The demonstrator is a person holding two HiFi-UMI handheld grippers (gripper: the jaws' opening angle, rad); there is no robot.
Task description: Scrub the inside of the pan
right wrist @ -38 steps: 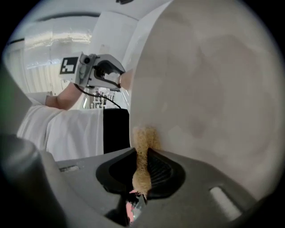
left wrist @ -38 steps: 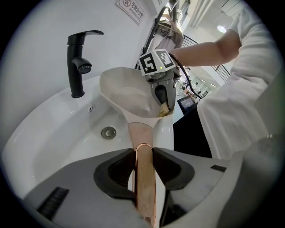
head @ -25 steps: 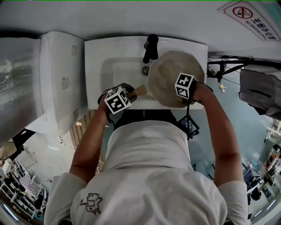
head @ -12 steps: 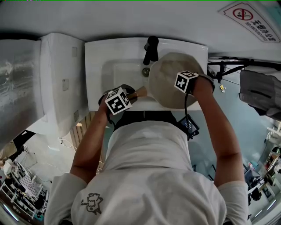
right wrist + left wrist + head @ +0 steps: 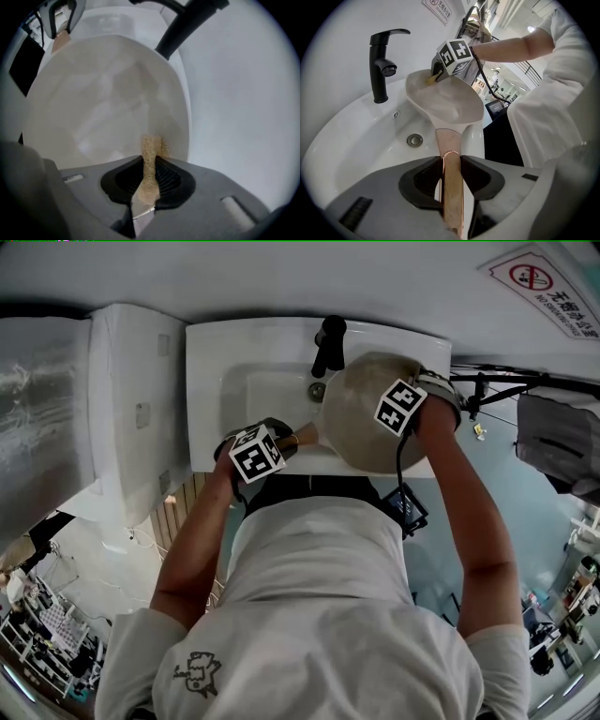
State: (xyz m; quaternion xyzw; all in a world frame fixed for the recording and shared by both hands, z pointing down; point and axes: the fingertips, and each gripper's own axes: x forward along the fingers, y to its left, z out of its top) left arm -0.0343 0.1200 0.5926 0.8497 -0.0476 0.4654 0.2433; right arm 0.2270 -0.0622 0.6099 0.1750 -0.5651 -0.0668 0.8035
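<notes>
A cream pan (image 5: 361,413) is held over the right side of a white sink (image 5: 253,390); its pale inside (image 5: 103,93) fills the right gripper view. My left gripper (image 5: 451,173) is shut on the pan's copper-coloured handle (image 5: 451,187), which also shows in the head view (image 5: 302,437). My right gripper (image 5: 149,166) is shut on a tan scrub pad (image 5: 149,154), whose tip rests against the pan's inner wall near the rim. In the left gripper view the right gripper's marker cube (image 5: 453,55) sits at the pan's far edge (image 5: 440,101).
A black tap (image 5: 328,343) stands behind the sink basin, close to the pan's rim, with the drain (image 5: 414,139) below. A white cabinet (image 5: 127,409) flanks the sink on the left. A no-smoking sign (image 5: 548,292) hangs on the wall.
The right gripper with the pad has moved from the pan's near side up toward its far rim. The pan has tilted and shifted slightly right. The left gripper keeps its hold on the handle.
</notes>
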